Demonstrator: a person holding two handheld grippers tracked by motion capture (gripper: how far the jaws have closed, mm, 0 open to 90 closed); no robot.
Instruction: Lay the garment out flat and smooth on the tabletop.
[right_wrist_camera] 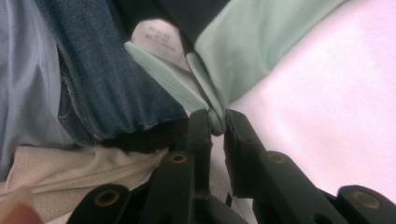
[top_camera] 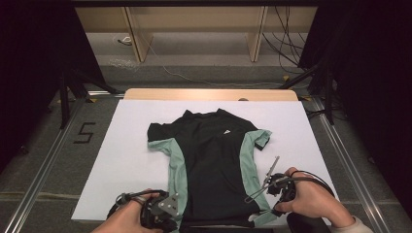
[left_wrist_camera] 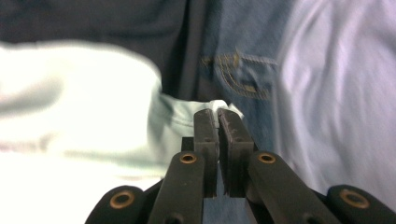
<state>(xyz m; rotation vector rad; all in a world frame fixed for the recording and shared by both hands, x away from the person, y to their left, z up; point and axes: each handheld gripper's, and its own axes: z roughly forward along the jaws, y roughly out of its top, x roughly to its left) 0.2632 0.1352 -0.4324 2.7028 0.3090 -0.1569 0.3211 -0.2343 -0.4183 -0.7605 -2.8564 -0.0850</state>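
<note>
Your black tee w/ mint side panels [top_camera: 211,160] lies flat, center of the white table [top_camera: 126,145], hem at the bottom edge. Left gripper [left_wrist_camera: 218,116], bottom left of the high view, is pinched nearly closed on the mint hem corner. Right gripper [right_wrist_camera: 215,122], bottom right, clamps the other mint hem corner [right_wrist_camera: 215,105] btw its jaws

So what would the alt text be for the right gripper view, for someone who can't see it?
Close up, two black jaws of the right gripper pinch a fold of mint-green fabric at the hem of a black and green shirt, which lies on a white table. A white care label shows inside the hem, with blue denim at left.
</note>
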